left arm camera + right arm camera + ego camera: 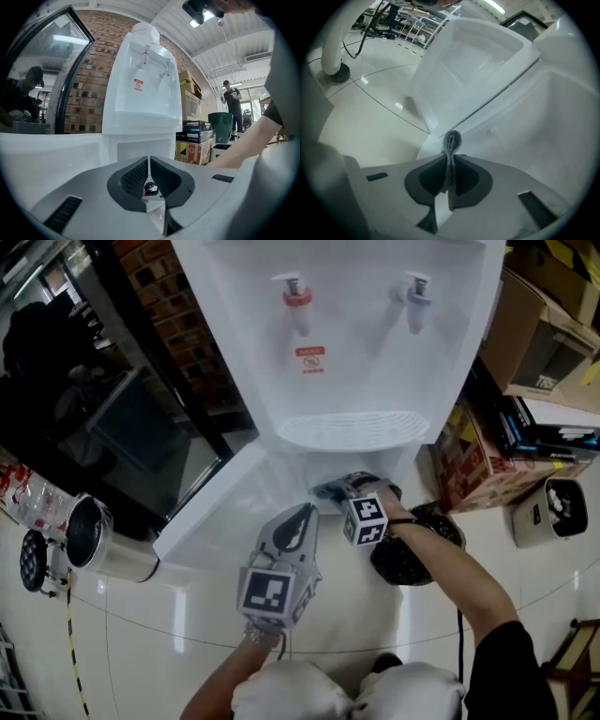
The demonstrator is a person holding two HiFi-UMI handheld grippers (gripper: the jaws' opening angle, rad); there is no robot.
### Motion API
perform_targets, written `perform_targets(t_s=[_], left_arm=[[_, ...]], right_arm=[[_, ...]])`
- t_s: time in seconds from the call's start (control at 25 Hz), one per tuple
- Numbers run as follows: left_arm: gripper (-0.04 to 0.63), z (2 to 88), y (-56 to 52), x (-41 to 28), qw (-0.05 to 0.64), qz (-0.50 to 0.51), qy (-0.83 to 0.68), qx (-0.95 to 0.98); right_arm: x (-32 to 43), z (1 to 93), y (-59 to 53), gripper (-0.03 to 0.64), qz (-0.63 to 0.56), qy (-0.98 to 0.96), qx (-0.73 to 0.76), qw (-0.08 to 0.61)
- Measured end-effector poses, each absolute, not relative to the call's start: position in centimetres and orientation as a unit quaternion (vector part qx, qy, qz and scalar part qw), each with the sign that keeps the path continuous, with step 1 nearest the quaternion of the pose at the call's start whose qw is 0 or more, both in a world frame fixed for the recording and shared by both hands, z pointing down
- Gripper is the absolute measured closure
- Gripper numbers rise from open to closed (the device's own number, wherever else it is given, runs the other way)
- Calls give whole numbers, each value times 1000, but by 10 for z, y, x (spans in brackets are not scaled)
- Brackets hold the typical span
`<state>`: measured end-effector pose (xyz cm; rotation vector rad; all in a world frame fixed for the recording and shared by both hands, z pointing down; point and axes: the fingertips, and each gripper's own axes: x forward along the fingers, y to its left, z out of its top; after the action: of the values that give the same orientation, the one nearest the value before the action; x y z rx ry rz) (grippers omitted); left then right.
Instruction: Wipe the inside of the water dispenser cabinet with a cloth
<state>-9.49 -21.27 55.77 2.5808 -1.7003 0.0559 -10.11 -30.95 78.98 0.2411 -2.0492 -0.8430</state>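
The white water dispenser (356, 343) stands ahead, its lower cabinet door (211, 517) swung open to the left. My right gripper (332, 490) reaches into the cabinet opening (352, 470), shut on a folded grey cloth (451, 140) that pokes out past the jaw tips. In the right gripper view, the right gripper (449, 158) faces the cabinet's white inner wall (543, 126), with the open door (468, 61) to the left. My left gripper (302, 518) hangs in front of the opening, shut and empty. In the left gripper view, the left gripper (149, 162) points at the dispenser (143, 93).
Cardboard boxes (534, 320) and stacked books (553, 432) crowd the right side. A black round object (412, 554) lies on the floor by my right arm, a white bin (548, 512) beyond it. A metal pot (89, 535) sits left, under a dark glass panel (112, 427).
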Motion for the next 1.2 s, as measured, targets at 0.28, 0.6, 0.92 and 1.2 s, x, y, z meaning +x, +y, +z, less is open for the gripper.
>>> perform_targets(t_s=[0.28, 0.6, 0.92, 1.2], left_arm=[[574, 555, -212, -94, 14, 13, -550, 835], [574, 558, -211, -101, 18, 18, -553, 833], [574, 561, -218, -106, 12, 22, -560, 828], [574, 557, -217, -105, 3, 11, -563, 826]], right_arm=[[-99, 781, -361, 595, -273, -842, 177, 430], [-82, 827, -329, 595, -229, -836, 110, 486], [-67, 809, -301, 594, -220, -849, 71, 475], [-84, 794, -357, 595, -217, -852, 178, 442]])
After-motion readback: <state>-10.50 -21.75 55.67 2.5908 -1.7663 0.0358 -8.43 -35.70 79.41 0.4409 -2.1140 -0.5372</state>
